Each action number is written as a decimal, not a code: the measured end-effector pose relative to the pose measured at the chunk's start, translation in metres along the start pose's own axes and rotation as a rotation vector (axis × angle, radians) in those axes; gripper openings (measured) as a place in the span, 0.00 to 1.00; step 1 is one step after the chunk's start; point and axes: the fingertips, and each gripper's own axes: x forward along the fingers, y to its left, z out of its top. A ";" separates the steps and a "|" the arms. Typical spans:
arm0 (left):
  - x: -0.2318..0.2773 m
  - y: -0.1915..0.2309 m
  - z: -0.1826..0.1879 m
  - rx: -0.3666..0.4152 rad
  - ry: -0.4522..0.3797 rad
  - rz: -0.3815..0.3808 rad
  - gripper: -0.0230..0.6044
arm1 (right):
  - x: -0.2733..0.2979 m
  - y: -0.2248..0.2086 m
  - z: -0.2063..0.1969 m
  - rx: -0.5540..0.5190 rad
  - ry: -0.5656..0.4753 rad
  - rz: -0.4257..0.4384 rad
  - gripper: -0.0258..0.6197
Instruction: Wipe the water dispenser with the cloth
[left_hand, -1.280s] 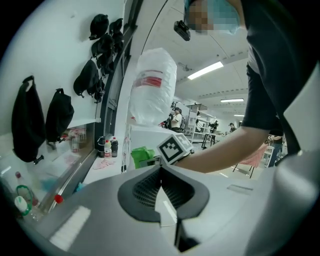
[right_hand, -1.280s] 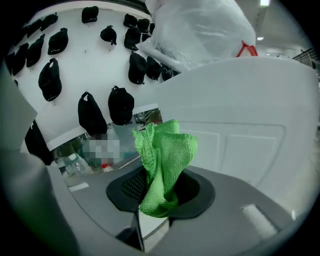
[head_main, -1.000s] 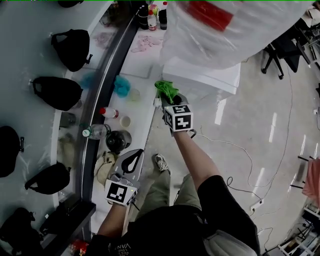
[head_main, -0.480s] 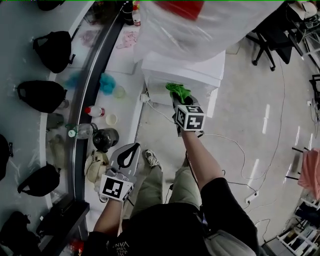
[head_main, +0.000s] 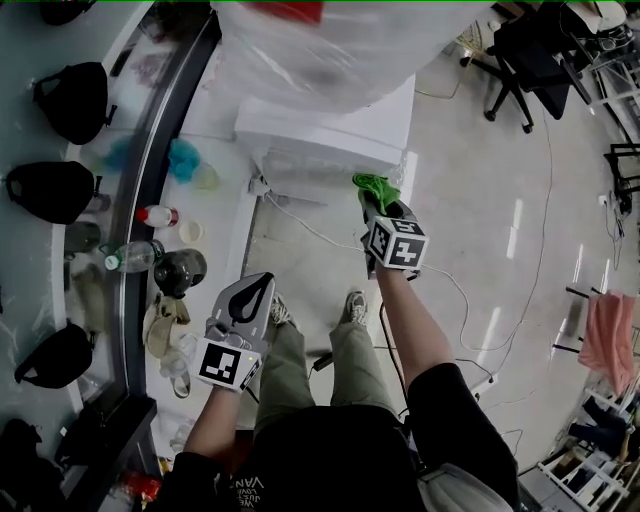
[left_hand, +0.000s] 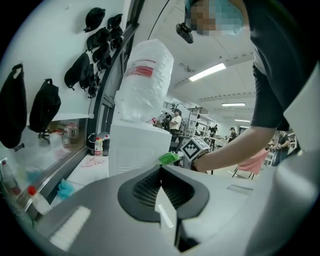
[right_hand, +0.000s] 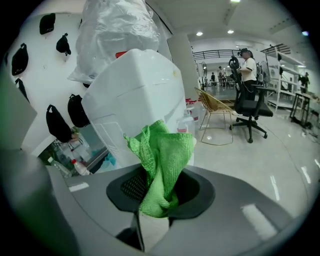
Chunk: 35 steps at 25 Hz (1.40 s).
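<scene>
Head view steeply down, gripper views level (dispenser shared)

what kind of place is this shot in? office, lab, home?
Probably an open-plan office or lab floor, not a home: a swivel office chair on a glossy floor, long ceiling strip lights, and a freestanding water dispenser against the wall.

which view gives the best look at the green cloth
The right gripper view: the cloth fills the middle, its weave visible, clamped in the right gripper. The head view shows only a small green tuft at that gripper's tip by the water dispenser; the left gripper view shows a distant green scrap.
</scene>
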 end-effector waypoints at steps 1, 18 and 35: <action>0.003 -0.001 -0.002 -0.007 -0.003 0.007 0.04 | -0.003 -0.006 -0.001 -0.004 0.006 -0.004 0.22; -0.015 0.049 -0.060 -0.132 -0.070 0.209 0.04 | 0.046 0.114 -0.071 -0.212 0.174 0.278 0.22; -0.048 0.111 -0.085 -0.137 0.035 0.167 0.04 | 0.143 0.217 -0.044 -0.138 0.130 0.287 0.23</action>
